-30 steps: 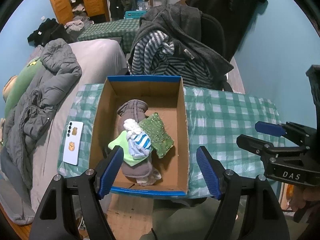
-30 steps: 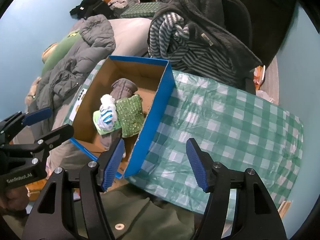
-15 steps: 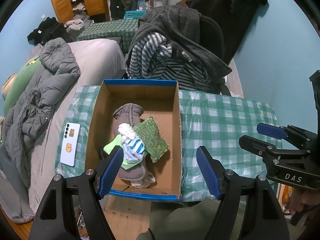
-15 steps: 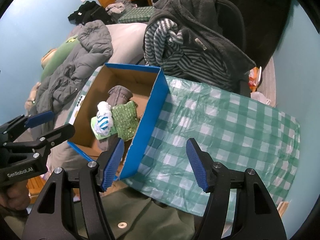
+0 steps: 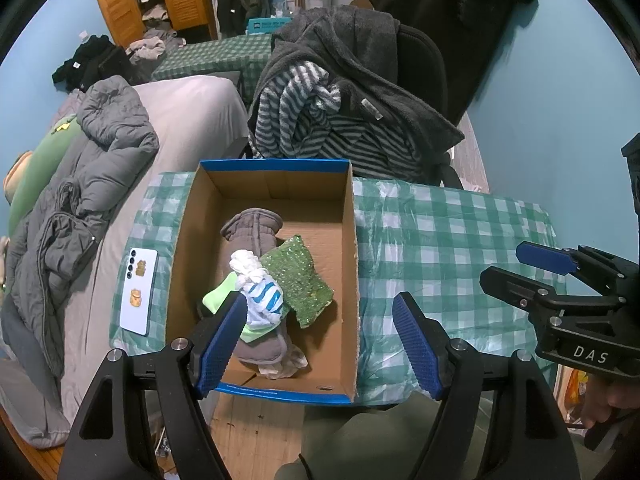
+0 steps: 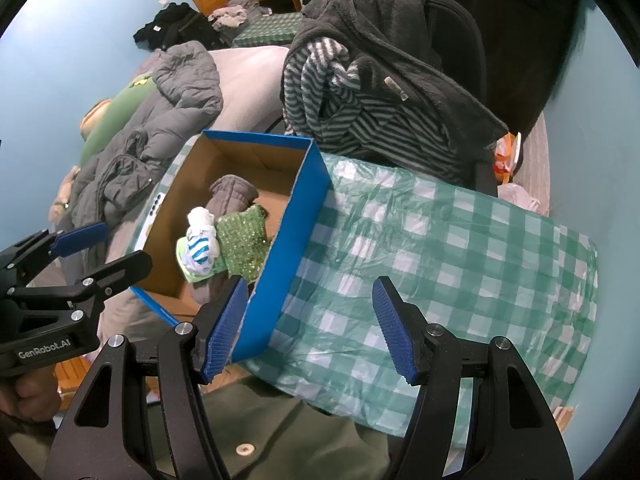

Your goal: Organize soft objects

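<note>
Soft things, four or so of them, are already heaped in the cardboard box (image 5: 272,200), which sits on the checked tablecloth (image 5: 448,248) at about 9 o'clock from my right gripper (image 6: 308,328) and dead ahead at 12 from my left gripper (image 5: 320,340). I judge the sorting nearly finished: I see nothing soft lying loose on the cloth, which spreads bare toward 3 o'clock.

Largest in the pile is a grey mitten (image 5: 252,232), stretched along the box floor with its cuff toward 12. Over it, toward 3 o'clock, lies a green sequinned cloth (image 5: 298,276). A blue-and-white striped sock bundle (image 5: 260,300) is balled on top, with a pale green piece (image 5: 218,298) poking out at its 9 o'clock side. I read the stacking as things dropped in from above, one on another.

Both of my tools hover above the table's near edge, jaws about half open, nothing between them.

Around: a chair draped with dark fleece and striped knitwear (image 5: 320,120) stands behind the box at 12, a grey padded jacket (image 5: 80,184) lies on the bed at 9, and a white phone (image 5: 140,292) rests just beside the box's left wall. The tall box walls are what my fingers must clear to reach inside.
</note>
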Demonstrator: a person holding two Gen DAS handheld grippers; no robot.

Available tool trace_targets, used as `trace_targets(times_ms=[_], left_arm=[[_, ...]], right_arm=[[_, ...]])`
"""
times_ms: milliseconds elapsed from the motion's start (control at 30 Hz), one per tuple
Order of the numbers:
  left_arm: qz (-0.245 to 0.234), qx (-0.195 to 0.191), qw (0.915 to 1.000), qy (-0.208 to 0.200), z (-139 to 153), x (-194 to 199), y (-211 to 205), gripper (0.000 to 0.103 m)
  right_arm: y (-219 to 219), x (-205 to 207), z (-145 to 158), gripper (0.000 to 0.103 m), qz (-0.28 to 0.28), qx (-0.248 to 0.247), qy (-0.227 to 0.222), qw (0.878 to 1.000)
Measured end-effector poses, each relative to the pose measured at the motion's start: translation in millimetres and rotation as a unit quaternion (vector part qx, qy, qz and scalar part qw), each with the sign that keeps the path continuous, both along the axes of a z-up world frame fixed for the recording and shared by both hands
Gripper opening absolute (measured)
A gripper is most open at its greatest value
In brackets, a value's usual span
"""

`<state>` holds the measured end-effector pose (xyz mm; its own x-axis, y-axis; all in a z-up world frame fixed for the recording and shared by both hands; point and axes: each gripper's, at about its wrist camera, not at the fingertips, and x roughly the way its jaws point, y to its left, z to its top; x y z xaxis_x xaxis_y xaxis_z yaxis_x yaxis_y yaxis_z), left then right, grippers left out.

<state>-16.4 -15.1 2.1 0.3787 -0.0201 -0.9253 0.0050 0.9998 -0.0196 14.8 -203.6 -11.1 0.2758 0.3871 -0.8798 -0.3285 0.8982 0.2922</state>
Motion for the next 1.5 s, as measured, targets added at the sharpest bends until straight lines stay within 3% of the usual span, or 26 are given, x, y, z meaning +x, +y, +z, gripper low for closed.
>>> trace_targets(times_ms=[1500], left_arm=[[0.006, 0.000, 0.9999, 0.014, -7.6, -8.5, -5.5, 0.077]], right_arm=[[0.6, -0.4, 0.4, 0.065, -0.003, 0.002, -0.002, 1.000]])
